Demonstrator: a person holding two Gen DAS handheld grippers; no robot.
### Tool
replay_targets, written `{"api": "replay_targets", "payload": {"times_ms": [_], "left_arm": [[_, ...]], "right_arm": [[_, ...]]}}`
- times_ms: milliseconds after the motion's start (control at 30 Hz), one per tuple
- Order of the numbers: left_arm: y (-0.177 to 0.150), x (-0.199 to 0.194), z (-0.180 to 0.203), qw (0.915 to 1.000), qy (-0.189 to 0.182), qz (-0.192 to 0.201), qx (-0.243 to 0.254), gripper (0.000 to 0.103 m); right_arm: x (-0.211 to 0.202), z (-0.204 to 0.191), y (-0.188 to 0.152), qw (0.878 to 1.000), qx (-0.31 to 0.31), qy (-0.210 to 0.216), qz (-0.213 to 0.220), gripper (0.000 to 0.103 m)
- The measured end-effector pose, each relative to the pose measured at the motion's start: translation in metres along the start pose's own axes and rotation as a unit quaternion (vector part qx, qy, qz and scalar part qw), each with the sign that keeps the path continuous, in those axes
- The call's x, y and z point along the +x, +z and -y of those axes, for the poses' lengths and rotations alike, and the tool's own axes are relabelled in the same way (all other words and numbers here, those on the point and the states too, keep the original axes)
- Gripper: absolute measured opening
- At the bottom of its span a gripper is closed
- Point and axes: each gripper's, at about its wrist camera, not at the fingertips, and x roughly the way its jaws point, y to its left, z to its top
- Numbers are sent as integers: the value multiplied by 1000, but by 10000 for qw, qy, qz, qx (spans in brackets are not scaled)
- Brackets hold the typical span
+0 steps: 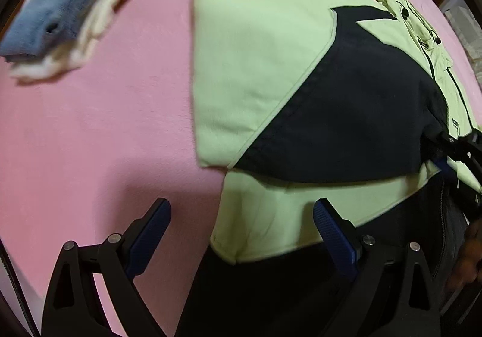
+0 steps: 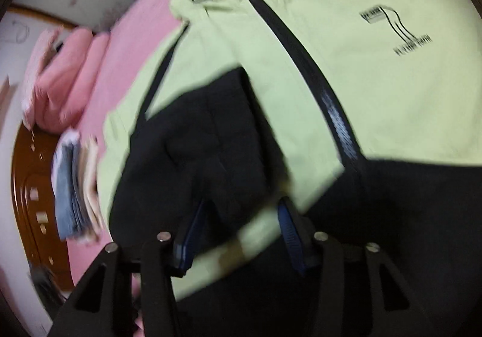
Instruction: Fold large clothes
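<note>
A light green and black jacket lies on the pink bed sheet, with one black sleeve folded across its body. My left gripper points down over the jacket's near corner. It is open, and only the green hem lies between its fingers. In the right wrist view the jacket shows its zip and chest logo. My right gripper is shut on the black sleeve cuff with its green band. The right gripper also shows at the sleeve's end in the left wrist view.
A stack of folded clothes, blue on cream, sits on the sheet beside the jacket, and the stack also shows in the right wrist view. Pink pillows and a wooden headboard lie beyond it. A hand shows at the right edge.
</note>
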Motion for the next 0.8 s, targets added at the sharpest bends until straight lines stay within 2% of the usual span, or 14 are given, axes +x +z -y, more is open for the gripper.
{"api": "replay_targets", "payload": {"times_ms": [33,133,267,333,400,433,500,533,567,667,800], "left_arm": [[2,4,-1,10000,-49,14,-2,94],[11,10,1,9997,-115,200,47,94],[25,5,4,9977,-88,667,109,91],[32,5,4,9967,-100,803,83,76],[37,5,3,9966,-110,817,22,70],[40,5,2,9963,-153,845,11,62],[43,7,1,9961,-155,867,-6,56],[44,8,1,9960,-123,889,-15,46],[44,9,0,9959,-98,904,-20,41],[45,11,-3,9959,-141,885,-92,41],[46,16,3,9953,-255,904,-240,39]], "right_arm": [[3,-3,5,10000,-40,10,7,9],[-11,-20,26,9980,-299,468,318,9],[-70,-57,52,9826,-1073,1055,1093,9],[-94,-67,60,9751,-1326,1148,1357,9],[-114,-74,67,9692,-1485,1151,1591,9],[-126,-71,70,9669,-1523,1127,1707,9],[-146,-57,77,9646,-1509,1056,1887,9],[-152,-48,78,9646,-1463,950,1979,9],[-154,-39,78,9648,-1424,843,2046,9],[-161,-3,81,9690,-1184,309,2146,9],[-150,54,83,9765,-457,-421,2066,9]]}}
